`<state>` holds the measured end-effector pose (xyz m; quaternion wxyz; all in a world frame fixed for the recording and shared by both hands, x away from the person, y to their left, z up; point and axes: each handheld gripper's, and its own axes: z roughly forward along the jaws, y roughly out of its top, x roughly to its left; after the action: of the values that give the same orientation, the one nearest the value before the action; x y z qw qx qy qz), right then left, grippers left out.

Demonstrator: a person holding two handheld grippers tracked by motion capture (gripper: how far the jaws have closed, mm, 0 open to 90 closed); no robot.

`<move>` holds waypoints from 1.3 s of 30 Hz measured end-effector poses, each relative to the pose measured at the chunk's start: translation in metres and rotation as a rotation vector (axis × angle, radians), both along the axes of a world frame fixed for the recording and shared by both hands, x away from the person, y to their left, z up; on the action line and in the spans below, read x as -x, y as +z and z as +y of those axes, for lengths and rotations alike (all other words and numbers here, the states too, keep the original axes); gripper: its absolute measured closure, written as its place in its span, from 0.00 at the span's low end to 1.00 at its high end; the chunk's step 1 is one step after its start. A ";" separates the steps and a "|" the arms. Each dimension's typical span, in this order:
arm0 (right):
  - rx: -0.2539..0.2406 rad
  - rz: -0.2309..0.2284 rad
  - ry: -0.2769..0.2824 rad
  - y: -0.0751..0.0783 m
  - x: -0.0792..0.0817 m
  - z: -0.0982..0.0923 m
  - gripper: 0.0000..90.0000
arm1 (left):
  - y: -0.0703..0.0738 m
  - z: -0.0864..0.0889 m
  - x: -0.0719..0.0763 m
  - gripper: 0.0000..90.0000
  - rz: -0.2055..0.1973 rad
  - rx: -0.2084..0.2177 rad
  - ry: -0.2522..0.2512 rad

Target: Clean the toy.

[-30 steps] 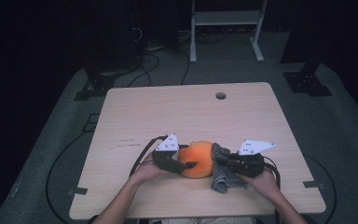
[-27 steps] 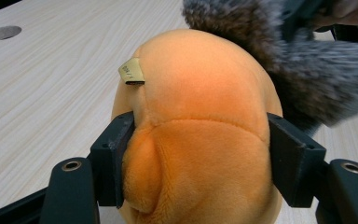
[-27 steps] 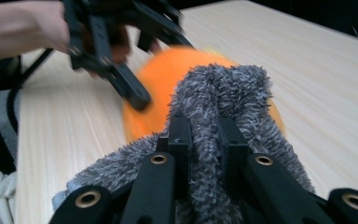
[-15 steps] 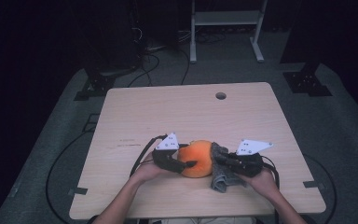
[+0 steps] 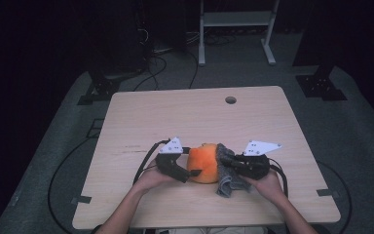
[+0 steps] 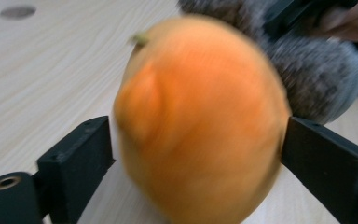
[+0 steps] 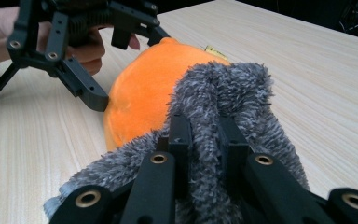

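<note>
An orange plush ball (image 5: 203, 163) with a small stem rests on the wooden table (image 5: 195, 117) near its front edge. My left gripper (image 5: 190, 174) flanks it from the left. Its jaws have just been opening, and in the left gripper view the ball (image 6: 200, 121), blurred, sits between the spread jaws, with a narrow gap at the left one. My right gripper (image 5: 224, 161) is shut on a grey fluffy cloth (image 7: 233, 93). The cloth presses against the ball's right side (image 7: 144, 88) and hangs down to the table (image 5: 226, 183).
A round cable hole (image 5: 230, 100) lies near the table's far edge. The wooden top stretches bare behind and beside the hands. Cables trail from both grippers over the front edge. A white metal frame (image 5: 236, 29) stands on the dark floor beyond the table.
The left gripper's jaws have spread wider around the orange ball. Both hands and the cloth stay about where they were.
</note>
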<state>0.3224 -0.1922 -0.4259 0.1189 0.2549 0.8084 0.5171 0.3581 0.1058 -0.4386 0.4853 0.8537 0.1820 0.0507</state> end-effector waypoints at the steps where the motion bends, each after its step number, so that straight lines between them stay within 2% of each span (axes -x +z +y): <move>1: -0.002 0.003 -0.001 0.000 0.000 -0.001 0.87 | -0.002 -0.001 -0.002 0.07 0.026 0.007 0.001; 2: -0.001 0.001 -0.001 0.000 0.000 0.000 0.87 | -0.003 -0.001 -0.003 0.09 0.047 0.014 -0.011; 3: 0.006 -0.003 -0.002 0.000 0.001 0.000 0.87 | -0.003 -0.001 -0.002 0.18 0.047 0.016 -0.023; 4: 0.013 -0.007 -0.004 0.000 0.001 0.000 0.87 | -0.002 -0.002 -0.001 0.25 0.024 0.013 -0.016; 6: 0.030 -0.008 -0.009 0.001 0.001 -0.003 0.87 | 0.001 -0.003 0.000 0.37 0.009 0.014 -0.013; 8: 0.026 0.010 -0.021 0.004 0.003 -0.008 0.87 | 0.002 -0.003 0.000 0.41 0.009 0.017 -0.006; 10: 0.011 0.004 -0.015 0.008 0.005 -0.008 0.87 | 0.003 -0.003 -0.001 0.43 0.012 0.025 -0.005; 11: -0.012 -0.035 0.024 0.018 0.013 -0.002 0.87 | 0.004 -0.006 0.000 0.44 0.012 0.035 -0.002; 13: -0.008 -0.067 0.054 0.025 0.018 0.008 0.87 | 0.006 -0.009 0.001 0.45 0.002 0.034 -0.003; 16: 0.058 -0.090 0.066 0.024 0.017 0.021 0.87 | 0.008 -0.011 0.004 0.46 -0.011 0.024 -0.001; 22: 0.097 -0.070 0.032 0.006 0.012 0.008 0.88 | 0.003 -0.006 -0.001 0.46 0.021 0.036 0.010; 23: 0.093 -0.051 0.020 0.005 0.012 0.004 0.88 | 0.004 -0.007 -0.001 0.46 0.021 0.039 0.011; 25: 0.080 -0.055 0.016 0.008 0.014 0.000 0.88 | 0.004 -0.008 -0.001 0.45 0.018 0.039 0.014; 28: 0.034 -0.074 0.052 0.016 0.017 0.007 0.88 | 0.005 -0.010 0.000 0.45 0.013 0.038 0.014; 29: 0.034 -0.078 0.060 0.017 0.017 0.010 0.87 | 0.005 -0.011 0.001 0.45 0.009 0.033 0.014; 31: 0.069 -0.091 0.065 0.016 0.015 0.019 0.87 | 0.005 -0.010 0.002 0.43 0.001 0.026 0.012; 32: 0.065 -0.078 0.061 0.013 0.013 0.020 0.87 | 0.004 -0.009 0.001 0.38 0.008 0.028 0.012; 33: 0.051 -0.063 0.060 0.011 0.010 0.019 0.88 | 0.002 -0.008 -0.001 0.30 0.040 0.042 0.016; 34: 0.040 -0.054 0.055 0.010 0.008 0.016 0.88 | 0.002 -0.008 -0.001 0.22 0.040 0.042 0.016; 35: 0.040 -0.054 0.049 0.010 0.008 0.015 0.88 | 0.000 -0.009 -0.002 0.19 0.057 0.030 0.028; 36: 0.046 -0.058 0.038 0.011 0.008 0.015 0.88 | -0.001 -0.010 -0.001 0.19 0.061 0.029 0.025; 37: 0.046 -0.057 0.040 0.012 0.008 0.015 0.88 | -0.001 -0.011 0.000 0.22 0.047 0.022 0.022; 39: 0.033 -0.067 0.044 0.017 0.011 0.016 0.88 | 0.000 -0.012 0.003 0.33 0.005 0.016 0.016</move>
<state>0.3114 -0.1762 -0.4094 0.1386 0.2176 0.8178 0.5144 0.3547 0.0936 -0.4385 0.4914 0.8483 0.1906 0.0511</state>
